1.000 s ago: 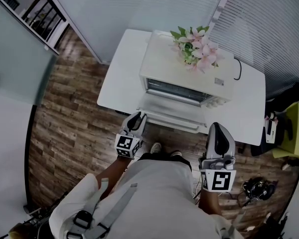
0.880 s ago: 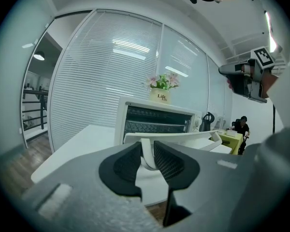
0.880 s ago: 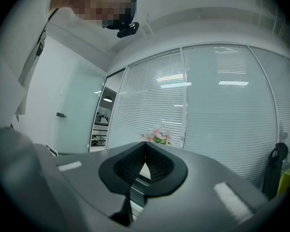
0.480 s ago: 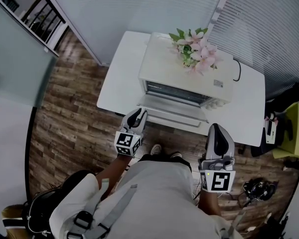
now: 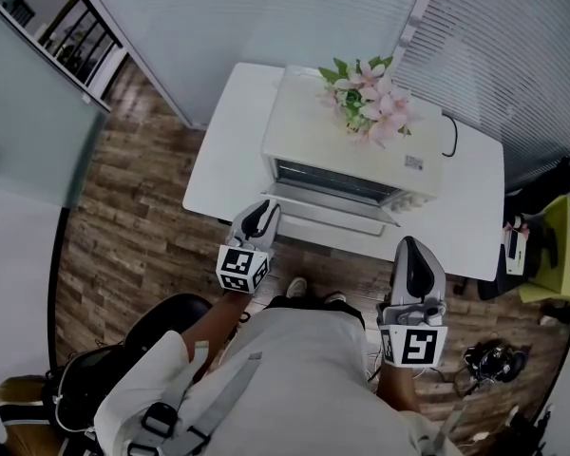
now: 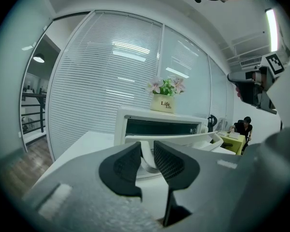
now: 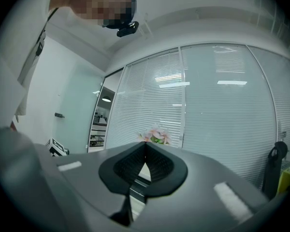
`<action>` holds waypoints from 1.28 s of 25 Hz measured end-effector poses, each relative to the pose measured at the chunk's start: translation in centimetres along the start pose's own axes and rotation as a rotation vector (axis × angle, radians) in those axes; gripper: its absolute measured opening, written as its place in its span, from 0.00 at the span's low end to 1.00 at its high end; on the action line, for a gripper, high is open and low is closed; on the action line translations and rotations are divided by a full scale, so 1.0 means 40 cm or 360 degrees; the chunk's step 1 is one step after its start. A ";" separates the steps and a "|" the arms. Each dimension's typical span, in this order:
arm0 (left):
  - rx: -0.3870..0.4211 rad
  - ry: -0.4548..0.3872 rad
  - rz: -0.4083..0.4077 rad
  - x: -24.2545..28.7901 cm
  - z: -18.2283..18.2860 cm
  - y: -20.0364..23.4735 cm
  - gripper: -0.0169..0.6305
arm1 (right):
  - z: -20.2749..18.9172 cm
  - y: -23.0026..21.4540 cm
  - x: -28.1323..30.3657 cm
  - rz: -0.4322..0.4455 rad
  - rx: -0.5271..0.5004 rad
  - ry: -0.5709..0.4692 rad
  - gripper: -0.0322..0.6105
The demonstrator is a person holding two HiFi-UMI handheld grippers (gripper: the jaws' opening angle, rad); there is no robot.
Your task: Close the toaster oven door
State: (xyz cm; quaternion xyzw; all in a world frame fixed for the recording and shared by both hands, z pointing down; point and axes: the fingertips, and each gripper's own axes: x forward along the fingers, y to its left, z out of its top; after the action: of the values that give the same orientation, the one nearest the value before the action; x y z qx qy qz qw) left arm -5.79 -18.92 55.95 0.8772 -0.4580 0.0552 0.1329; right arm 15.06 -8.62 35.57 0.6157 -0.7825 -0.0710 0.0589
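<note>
The toaster oven sits mid-table, its door tilted partly open toward the near edge. The left gripper clamps the door handle at its left end. The right gripper, jaws together and empty, hovers off the table's edge. Flowers top the oven.

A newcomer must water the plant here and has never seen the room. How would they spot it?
Look for the white table beside the window blinds; a white toaster oven stands on it. The potted flowers sit on the oven's top, the only thing there with pink blossoms and green leaves.
</note>
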 end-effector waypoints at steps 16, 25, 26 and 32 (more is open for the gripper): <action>0.0011 -0.0017 -0.0001 0.052 0.052 0.014 0.17 | -0.002 -0.004 0.016 -0.0009 0.0010 0.0001 0.06; -0.0005 -0.0035 -0.0014 0.078 0.078 0.024 0.17 | -0.002 0.002 0.016 -0.0001 -0.0004 0.0011 0.06; -0.0004 -0.0037 -0.0015 0.082 0.081 0.024 0.17 | -0.002 0.001 0.016 -0.0002 -0.0005 0.0012 0.06; 0.0012 -0.0044 -0.0014 0.103 0.096 0.031 0.17 | -0.001 -0.003 0.016 -0.0011 -0.0009 0.0007 0.06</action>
State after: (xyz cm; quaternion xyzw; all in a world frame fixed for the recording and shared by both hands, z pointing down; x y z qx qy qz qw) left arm -4.52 -23.93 53.41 0.8804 -0.4557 0.0441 0.1235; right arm 15.01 -9.29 35.59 0.6185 -0.7800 -0.0720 0.0622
